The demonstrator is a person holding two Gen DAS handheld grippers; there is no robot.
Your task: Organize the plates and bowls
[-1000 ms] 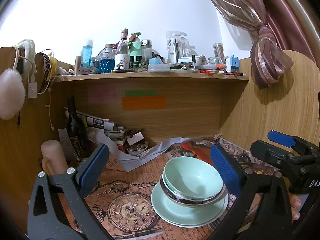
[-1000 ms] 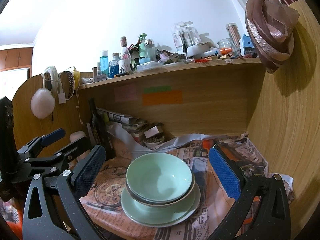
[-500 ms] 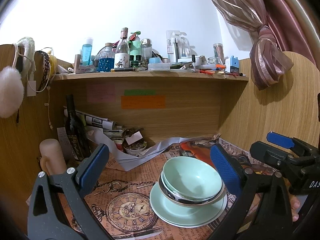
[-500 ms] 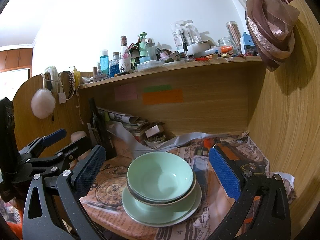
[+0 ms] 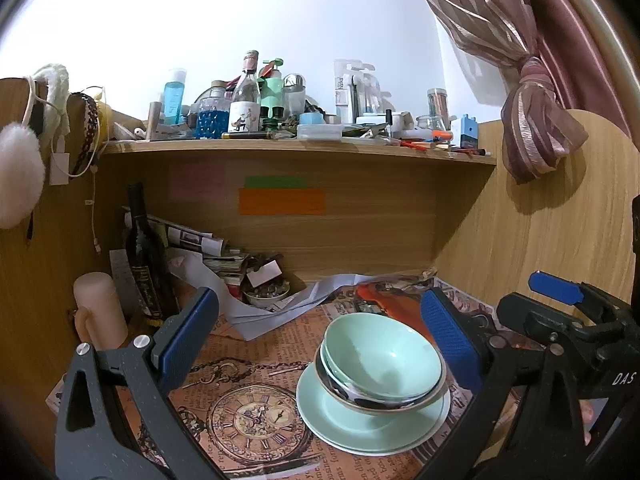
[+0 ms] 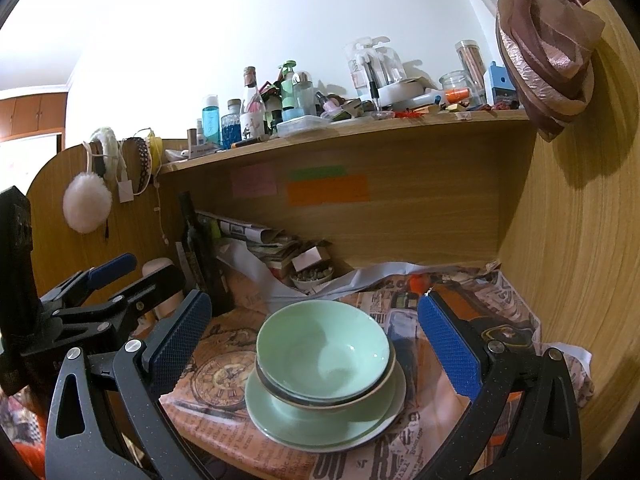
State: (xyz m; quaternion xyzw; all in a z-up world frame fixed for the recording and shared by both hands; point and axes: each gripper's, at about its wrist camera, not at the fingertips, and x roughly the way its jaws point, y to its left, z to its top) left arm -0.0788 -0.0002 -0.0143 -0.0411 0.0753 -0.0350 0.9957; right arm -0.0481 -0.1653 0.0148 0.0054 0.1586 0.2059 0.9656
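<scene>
Where newspaper [image 5: 256, 364] covers desk, stacked bowls [image 6: 322, 354], cluttered shelf [image 5: 296, 145]

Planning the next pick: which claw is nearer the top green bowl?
Right, narrowly. The right claw, open, faces the top green bowl centred between its fingers; the left claw, open, sits off to the bowl's left, the bowl by its right finger. Neither touches.

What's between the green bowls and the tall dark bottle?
In the left wrist view, only the clock-print paper covering the desk lies between the green bowls and the dark bottle; nothing else stands there.
</scene>
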